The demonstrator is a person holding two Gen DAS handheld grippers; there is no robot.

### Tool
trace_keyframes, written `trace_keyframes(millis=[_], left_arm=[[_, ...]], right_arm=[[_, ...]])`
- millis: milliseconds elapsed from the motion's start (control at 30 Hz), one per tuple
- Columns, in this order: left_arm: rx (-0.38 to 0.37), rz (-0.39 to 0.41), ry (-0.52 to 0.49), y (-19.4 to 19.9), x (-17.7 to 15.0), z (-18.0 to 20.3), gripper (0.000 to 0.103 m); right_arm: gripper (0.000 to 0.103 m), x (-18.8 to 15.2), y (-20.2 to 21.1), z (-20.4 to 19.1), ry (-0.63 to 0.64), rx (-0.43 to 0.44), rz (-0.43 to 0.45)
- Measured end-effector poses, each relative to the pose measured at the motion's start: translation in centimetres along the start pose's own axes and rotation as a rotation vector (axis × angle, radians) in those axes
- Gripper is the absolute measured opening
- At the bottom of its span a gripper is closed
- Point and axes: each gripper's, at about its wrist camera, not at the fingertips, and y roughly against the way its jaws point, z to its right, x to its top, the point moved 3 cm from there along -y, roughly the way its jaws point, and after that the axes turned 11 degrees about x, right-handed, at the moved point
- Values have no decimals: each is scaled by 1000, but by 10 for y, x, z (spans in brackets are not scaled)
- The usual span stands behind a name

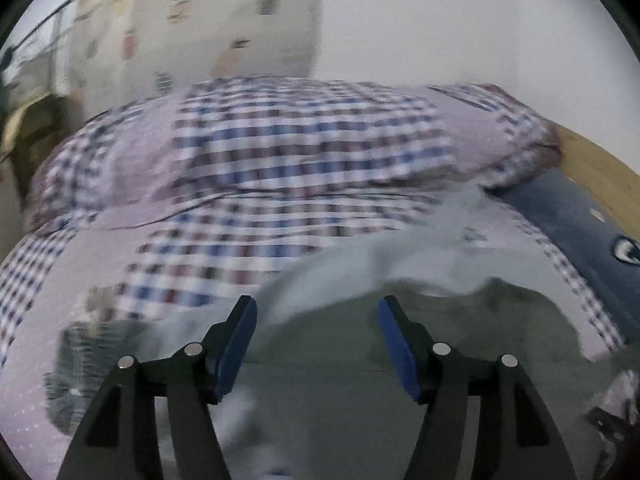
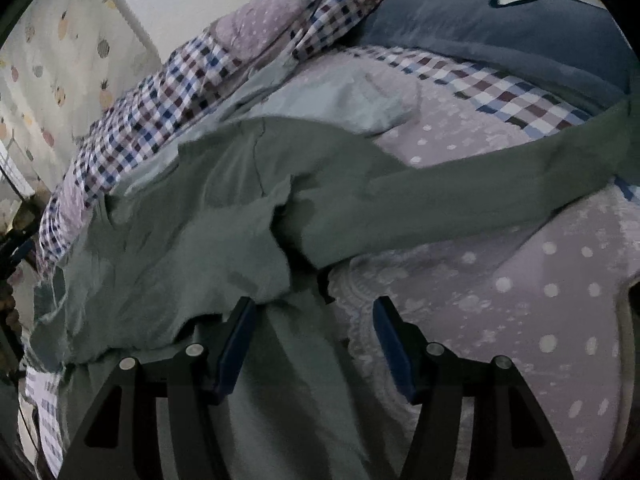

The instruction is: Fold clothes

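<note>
Two hand-held grippers hover with jaws spread, grasping nothing: the left hand-held gripper (image 1: 318, 344) and right hand-held gripper (image 2: 314, 344). The green garment (image 2: 208, 220) lies rumpled on the bed (image 2: 552, 300), directly under the right one, its sleeve (image 2: 460, 196) stretching away rightward; the right looks nearer.

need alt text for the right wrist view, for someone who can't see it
The right claw is open above a crumpled grey-green garment lying on a bed. Beneath it is a lilac polka-dot sheet, with a checked quilt bunched along the far side and a blue pillow at upper right.
</note>
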Motion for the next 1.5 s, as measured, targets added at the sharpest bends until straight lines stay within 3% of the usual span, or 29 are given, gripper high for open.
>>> trace_keyframes(millis=[133, 233, 400, 533, 700, 967, 1233, 1467, 1500], left_arm=[[-137, 1, -88, 20, -3, 86, 68], [-231, -5, -166, 38, -10, 152, 70], [-359, -14, -277, 72, -26, 241, 73], [-445, -14, -353, 96, -37, 305, 76], [-533, -9, -448, 119, -52, 386, 76], [-627, -6, -618, 148, -92, 505, 76], [-590, -7, -699, 135, -111, 584, 76], [-607, -2, -801, 125, -110, 641, 75], [-618, -6, -821, 125, -112, 650, 71]], right_arm=[[64, 6, 24, 15, -53, -8, 78], [64, 13, 54, 36, -124, -42, 187], [64, 19, 131, 86, -278, -149, 434], [65, 16, 177, 136, -384, -234, 518], [66, 8, 203, 184, -469, -246, 522], [66, -2, 235, 218, -460, -231, 559], [66, -7, 244, 236, -467, -187, 563], [65, -7, 245, 242, -455, -151, 555], [65, -7, 245, 243, -453, -147, 554]])
